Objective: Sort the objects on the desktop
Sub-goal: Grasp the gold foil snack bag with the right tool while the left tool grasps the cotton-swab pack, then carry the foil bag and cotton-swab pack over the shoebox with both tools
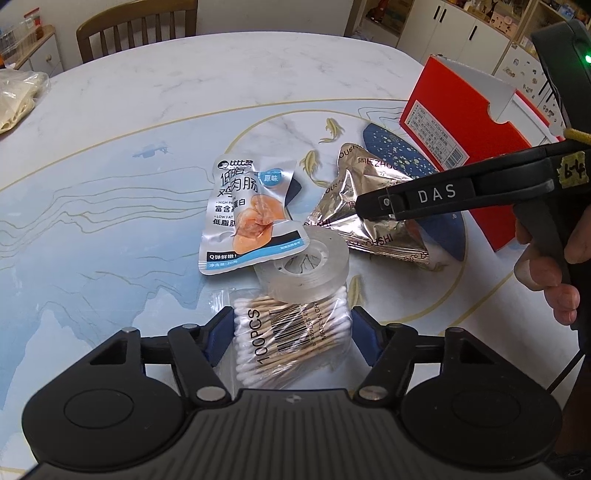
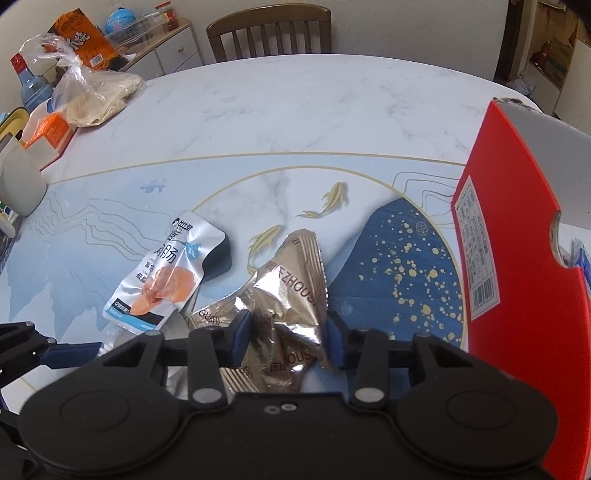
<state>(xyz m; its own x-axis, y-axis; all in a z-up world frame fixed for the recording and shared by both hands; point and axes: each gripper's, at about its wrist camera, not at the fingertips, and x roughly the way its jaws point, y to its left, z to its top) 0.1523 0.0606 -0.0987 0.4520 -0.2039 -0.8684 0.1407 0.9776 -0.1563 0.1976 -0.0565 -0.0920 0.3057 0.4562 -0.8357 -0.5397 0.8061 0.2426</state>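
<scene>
A clear pack of cotton swabs lies on the table between the fingers of my left gripper, which touch both its sides. A roll of clear tape rests on the pack's far end. A silver and blue sausage packet leans on the tape. To the right, my right gripper is shut on a crumpled gold foil packet. An open red box stands at the right.
A plastic bag, an orange carton, a bottle and a white container crowd the table's left edge. A wooden chair stands behind the table. A hand holds the right gripper's handle.
</scene>
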